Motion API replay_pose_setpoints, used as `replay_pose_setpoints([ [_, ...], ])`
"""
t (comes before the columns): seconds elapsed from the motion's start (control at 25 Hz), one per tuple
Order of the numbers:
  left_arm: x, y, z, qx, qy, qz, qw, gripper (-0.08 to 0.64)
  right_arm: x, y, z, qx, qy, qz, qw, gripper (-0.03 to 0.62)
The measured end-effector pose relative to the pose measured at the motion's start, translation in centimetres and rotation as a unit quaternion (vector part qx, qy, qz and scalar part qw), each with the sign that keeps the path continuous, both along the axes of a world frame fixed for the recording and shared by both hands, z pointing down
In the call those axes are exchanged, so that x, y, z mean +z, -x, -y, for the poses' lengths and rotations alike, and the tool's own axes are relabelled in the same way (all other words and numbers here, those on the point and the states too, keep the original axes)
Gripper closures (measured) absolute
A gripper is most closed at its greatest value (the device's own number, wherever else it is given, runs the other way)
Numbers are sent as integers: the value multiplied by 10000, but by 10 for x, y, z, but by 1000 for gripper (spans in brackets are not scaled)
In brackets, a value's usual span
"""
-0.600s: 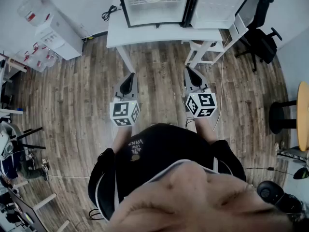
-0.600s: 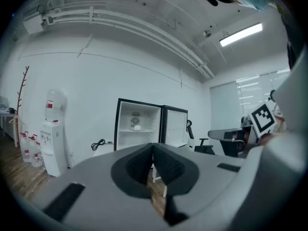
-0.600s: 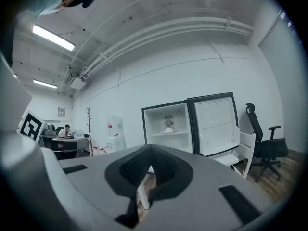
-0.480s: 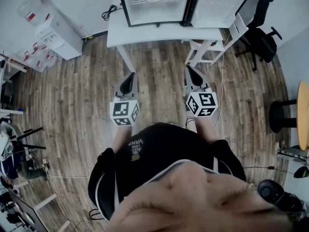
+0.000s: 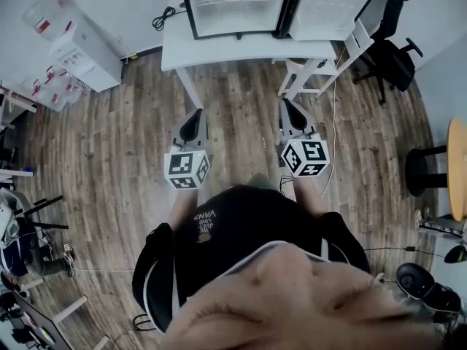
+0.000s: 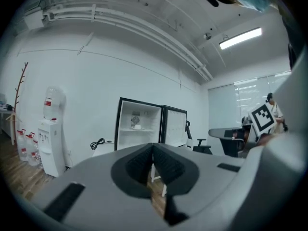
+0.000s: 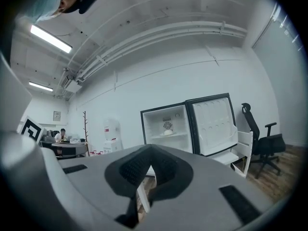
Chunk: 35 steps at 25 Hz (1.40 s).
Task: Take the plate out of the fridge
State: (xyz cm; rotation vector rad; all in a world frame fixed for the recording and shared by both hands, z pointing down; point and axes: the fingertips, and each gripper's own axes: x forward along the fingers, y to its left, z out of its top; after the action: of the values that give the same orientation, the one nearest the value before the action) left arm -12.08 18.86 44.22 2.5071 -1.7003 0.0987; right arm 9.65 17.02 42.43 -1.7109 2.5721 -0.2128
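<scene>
1. Though small and far off, can make out the plate [image 6: 136,127] on a shelf inside the fridge [image 6: 125,138], pale and low. Seen again in the right gripper view [image 7: 167,132]. Cut by the top edge in the head view.
2. Stands with its door [image 7: 211,124] swung wide open, on a white table [image 5: 248,49].
3. No brand or lettering to read on fridge or door.
4. Left gripper [image 5: 191,126] and right gripper [image 5: 292,117] held side by side over the wood floor [image 5: 117,144], well apart from the fridge. Both with jaws pressed together, nothing between them.
5. Black-and-white square markers on each cube [image 5: 188,170]; patterns only, no words.
6. "VANS" legible upside down on the black shirt [image 5: 206,216]; smaller lines beside it too fine to read.
7. Red label on the water dispenser [image 6: 50,129] by the wall, print too small to read.
8. Lower head view blocked by a blurred patch; office chair [image 5: 390,53] partly behind the door.
</scene>
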Motion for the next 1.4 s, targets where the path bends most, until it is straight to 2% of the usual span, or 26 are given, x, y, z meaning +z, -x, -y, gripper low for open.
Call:
replay_pose_setpoints([
  [0.32,3,-7,30,-40,64,7,10000,545,0,-4,32,-127,31,-73,9999,581],
  [0.88,4,-40,128,-436,41,-72,9990,545,1,-35,146,-507,-5,-124,9986,581],
  [1.4,21,-47,180,-803,251,-119,9964,545,18,-37,218,-944,156,-41,9954,581],
])
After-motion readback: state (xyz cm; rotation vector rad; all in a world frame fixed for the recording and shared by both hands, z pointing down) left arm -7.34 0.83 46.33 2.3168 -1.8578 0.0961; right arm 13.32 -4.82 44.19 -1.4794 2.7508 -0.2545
